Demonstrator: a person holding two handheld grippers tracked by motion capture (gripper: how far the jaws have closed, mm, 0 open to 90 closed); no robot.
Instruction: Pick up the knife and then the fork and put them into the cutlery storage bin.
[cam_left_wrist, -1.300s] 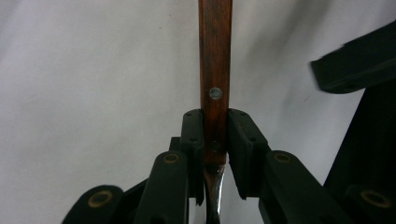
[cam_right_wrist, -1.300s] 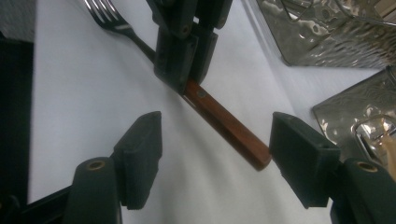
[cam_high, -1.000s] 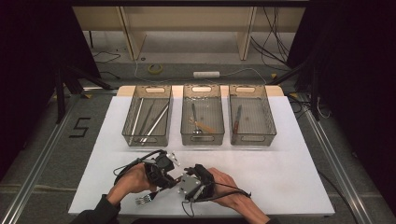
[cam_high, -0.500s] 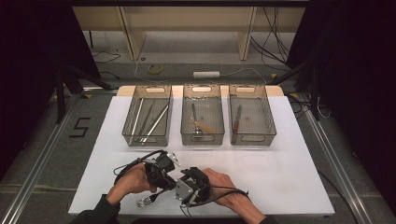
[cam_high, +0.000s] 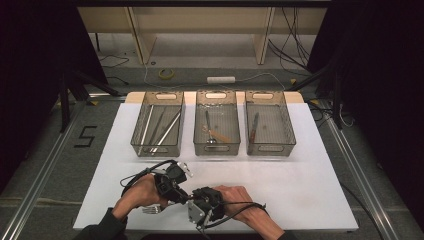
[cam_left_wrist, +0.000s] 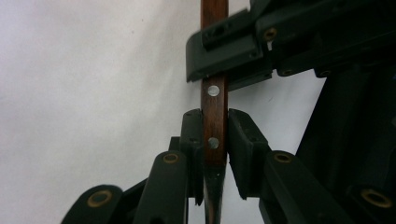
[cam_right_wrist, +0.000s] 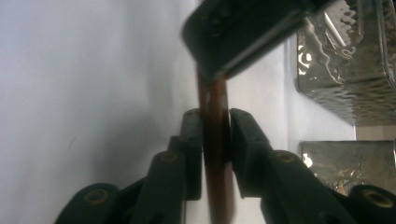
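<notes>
A fork with a brown wooden riveted handle (cam_left_wrist: 214, 107) lies low over the white table, and its metal tines (cam_high: 150, 210) show by the left hand. My left gripper (cam_left_wrist: 215, 122) is shut on the handle beside the lower rivet; in the high view this left gripper (cam_high: 172, 187) sits near the front edge. My right gripper (cam_right_wrist: 215, 122) has just been closing with the same handle (cam_right_wrist: 212, 144) between its jaws, and the pads now press on it. In the high view the right gripper (cam_high: 199, 206) meets the left one tip to tip.
Three clear bins stand in a row at the back of the table: the left bin (cam_high: 137, 142) holds several long metal utensils, the middle bin (cam_high: 197, 145) a spoon and another piece, the right bin (cam_high: 290, 142) a knife. Cables trail from both grippers.
The right gripper has edged slightly toward the near edge and the left gripper. The left hand has stayed where it was.
</notes>
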